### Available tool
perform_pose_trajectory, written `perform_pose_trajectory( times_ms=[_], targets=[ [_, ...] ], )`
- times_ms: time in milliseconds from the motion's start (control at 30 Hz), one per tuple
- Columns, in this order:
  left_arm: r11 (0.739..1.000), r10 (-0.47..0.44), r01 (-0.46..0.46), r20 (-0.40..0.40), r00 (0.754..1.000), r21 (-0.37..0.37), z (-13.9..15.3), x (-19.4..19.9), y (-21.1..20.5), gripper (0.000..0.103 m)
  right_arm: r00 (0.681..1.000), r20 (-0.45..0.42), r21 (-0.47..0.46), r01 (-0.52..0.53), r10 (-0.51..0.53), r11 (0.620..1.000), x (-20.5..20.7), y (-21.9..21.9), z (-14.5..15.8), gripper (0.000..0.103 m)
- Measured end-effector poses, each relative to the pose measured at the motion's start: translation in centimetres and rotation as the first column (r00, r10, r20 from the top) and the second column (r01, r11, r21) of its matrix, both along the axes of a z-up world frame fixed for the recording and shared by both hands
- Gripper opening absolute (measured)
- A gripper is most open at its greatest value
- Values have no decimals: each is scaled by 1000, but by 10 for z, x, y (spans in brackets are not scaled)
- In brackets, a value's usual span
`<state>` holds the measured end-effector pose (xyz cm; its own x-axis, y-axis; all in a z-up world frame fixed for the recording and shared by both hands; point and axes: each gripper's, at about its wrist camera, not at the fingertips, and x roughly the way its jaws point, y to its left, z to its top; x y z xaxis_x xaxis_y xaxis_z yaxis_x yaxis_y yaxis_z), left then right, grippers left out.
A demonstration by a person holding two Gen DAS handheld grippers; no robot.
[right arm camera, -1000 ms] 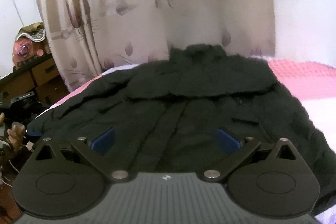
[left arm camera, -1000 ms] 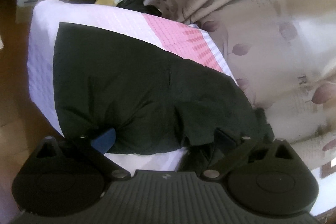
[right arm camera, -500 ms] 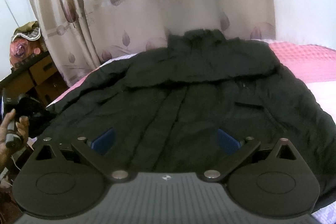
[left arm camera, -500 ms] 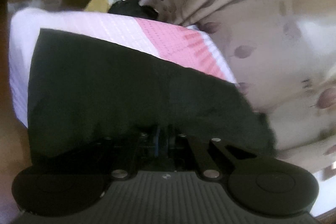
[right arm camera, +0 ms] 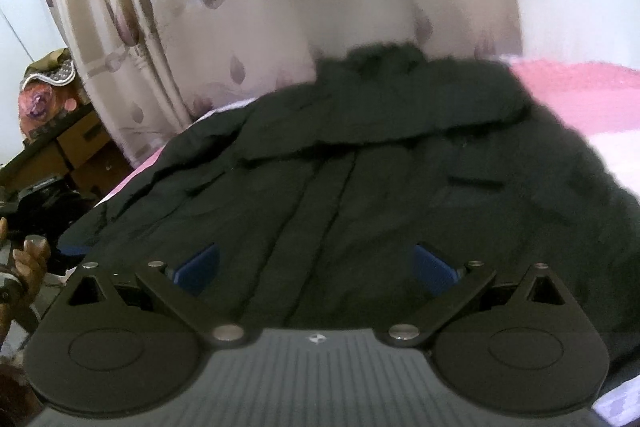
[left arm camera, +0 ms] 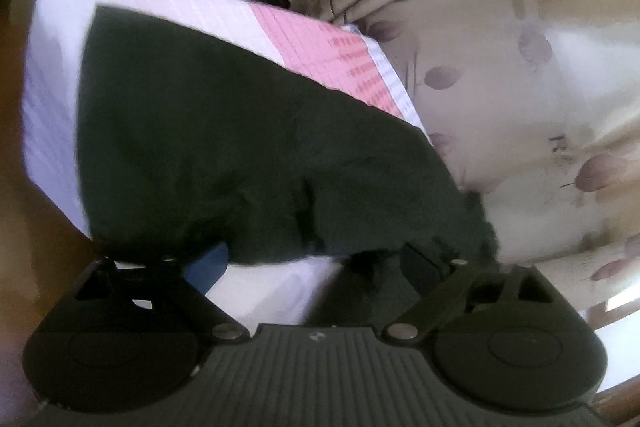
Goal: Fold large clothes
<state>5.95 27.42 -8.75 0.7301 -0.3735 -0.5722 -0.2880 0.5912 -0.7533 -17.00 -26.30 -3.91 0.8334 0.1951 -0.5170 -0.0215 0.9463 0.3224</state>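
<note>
Black jacket (right arm camera: pixel 360 187) lies spread on bed (left arm camera: pixel 320 51), collar toward far edge by curtain (right arm camera: pixel 240 7). Right view alone shows front placket and collar; right gripper (right arm camera: pixel 316 263) jaws wide apart above hem, nothing pinched. Left view alone shows bed's far corner, pink-white cover, jacket's side edge; left gripper (left arm camera: pixel 316 259) jaws opening, fabric edge between them, not pressed.

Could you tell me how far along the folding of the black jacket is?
Done: the jacket lies spread front-up on the bed. In hand: nothing; the left gripper is opening at its edge, and the right gripper hovers open above it. Left: every fold.
</note>
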Motion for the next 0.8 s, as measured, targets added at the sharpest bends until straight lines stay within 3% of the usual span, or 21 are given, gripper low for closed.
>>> perform_pose_trajectory(
  times_ms=[33, 100, 233, 300, 433, 467, 500, 600, 700, 800],
  targets=[
    [999, -15, 15, -1, 1000, -51, -1, -1, 0, 83, 1000, 3, 2, 12, -12, 1000, -1, -3, 0, 103],
    [983, -42, 43, 10, 999, -180, -4, -9, -6, 83, 1000, -8, 19, 24, -24, 1000, -1, -6, -2, 103],
    [993, -27, 31, 35, 999, -112, -4, -10, -14, 84, 998, -55, 65, 25, -22, 998, 6, -8, -10, 103],
    [992, 8, -7, 7, 1000, -124, -13, -1, -8, 83, 998, -63, 71, 10, -6, 997, 6, -6, -11, 103],
    [982, 37, -36, 3, 999, -183, -26, 14, 2, 69, 999, -40, 46, 16, -14, 999, 2, -6, -8, 103],
    [983, 49, -47, 9, 999, -176, -26, 15, 3, 66, 999, -39, 49, 23, -21, 999, 2, -7, -9, 103],
    [986, 63, -61, 12, 998, -155, -26, 17, 4, 56, 999, -43, 54, 30, -27, 998, 2, -8, -9, 103],
    [993, 86, -86, -2, 996, -85, -29, 28, 7, 12, 997, -67, 70, 33, -28, 997, 7, -9, -13, 103],
    [992, 118, -116, 35, 992, -57, -33, 40, 14, 6, 997, -74, 65, 26, -21, 998, 9, -7, -13, 103],
    [985, 161, -166, 94, 982, 44, -26, 62, 23, 6, 997, -70, 48, 24, -21, 999, 10, -6, -12, 103]
  ],
)
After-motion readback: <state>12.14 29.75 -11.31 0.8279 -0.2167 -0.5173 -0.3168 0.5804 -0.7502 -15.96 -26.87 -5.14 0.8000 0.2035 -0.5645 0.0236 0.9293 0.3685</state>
